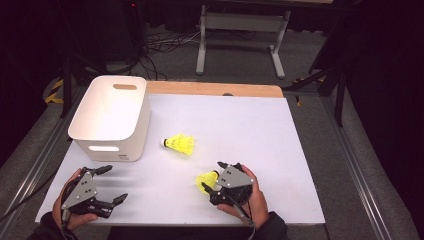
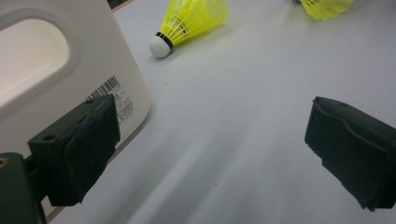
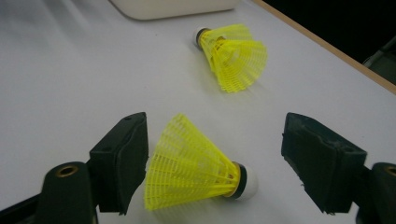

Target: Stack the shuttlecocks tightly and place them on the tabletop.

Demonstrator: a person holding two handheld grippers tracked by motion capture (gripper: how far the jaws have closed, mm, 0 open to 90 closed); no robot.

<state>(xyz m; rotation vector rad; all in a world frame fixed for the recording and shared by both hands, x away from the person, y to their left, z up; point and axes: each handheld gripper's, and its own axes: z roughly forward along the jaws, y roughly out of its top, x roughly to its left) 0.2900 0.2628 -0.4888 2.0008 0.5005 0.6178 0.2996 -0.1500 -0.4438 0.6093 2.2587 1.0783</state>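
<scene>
Two yellow shuttlecocks lie on the white table point(image 1: 240, 125). The nearer shuttlecock point(image 1: 205, 179) point(image 3: 191, 168) rests on its side between the jaws of my right gripper point(image 1: 212, 176) point(image 3: 217, 140), which is open; its skirt is close to one jaw, and its white cork is well clear of the other. The farther shuttlecock point(image 1: 181, 144) point(image 3: 233, 56) point(image 2: 194, 21) lies beside the white bin point(image 1: 112, 117). At the front left, my left gripper point(image 1: 116, 183) point(image 2: 212, 126) stands open over bare table, just in front of the bin's wall point(image 2: 116, 56).
The bin, empty inside, has slot handles and stands at the back left of the table. A wooden edge point(image 1: 215, 89) runs along the far side. Beyond it are a table frame and cables on the floor.
</scene>
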